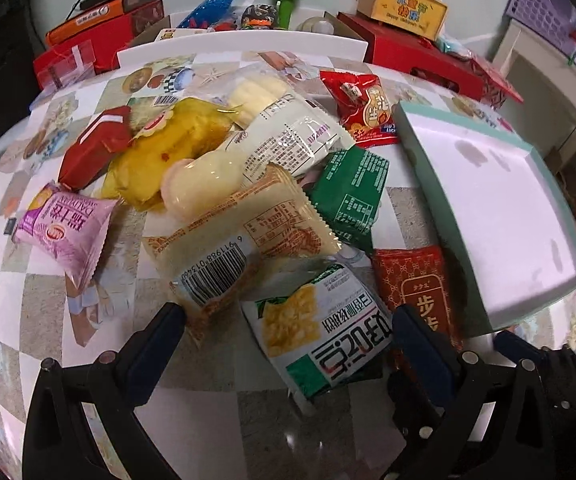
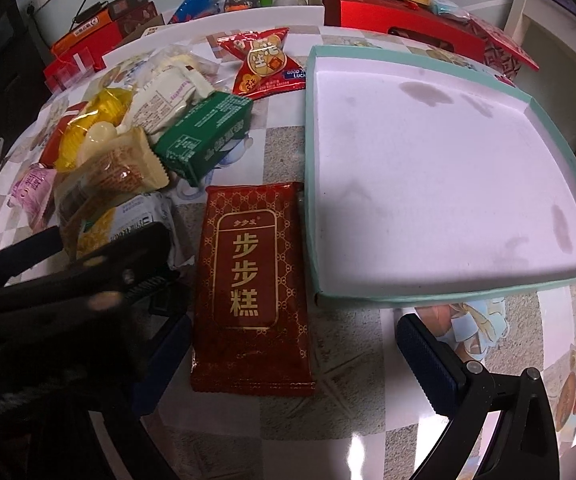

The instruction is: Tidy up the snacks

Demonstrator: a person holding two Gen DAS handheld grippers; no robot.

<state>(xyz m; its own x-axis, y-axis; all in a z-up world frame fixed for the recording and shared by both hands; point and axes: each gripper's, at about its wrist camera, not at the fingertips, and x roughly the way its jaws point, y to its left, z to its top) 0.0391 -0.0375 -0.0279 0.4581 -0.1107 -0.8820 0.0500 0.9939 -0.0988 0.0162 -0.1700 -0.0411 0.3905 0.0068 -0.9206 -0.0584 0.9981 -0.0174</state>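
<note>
Beside teal tray, red packet, touching

I see a bench with a glossy checkered cover. On it lie a heap of snack packets, a dark red packet lying flat, and just beside that a shallow teal-rimmed tray.

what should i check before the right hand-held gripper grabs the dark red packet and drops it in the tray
1. Right hand-held gripper open: ok.
2. Dark red packet between its fingers: ok.
3. Packet flat, nothing lying on it: ok.
4. Tray empty, room inside: ok.
5. Left hand-held gripper clear of the right one's path: not ok, it sits close beside the packet.
6. Fingers low enough to pinch: cannot tell.
</note>
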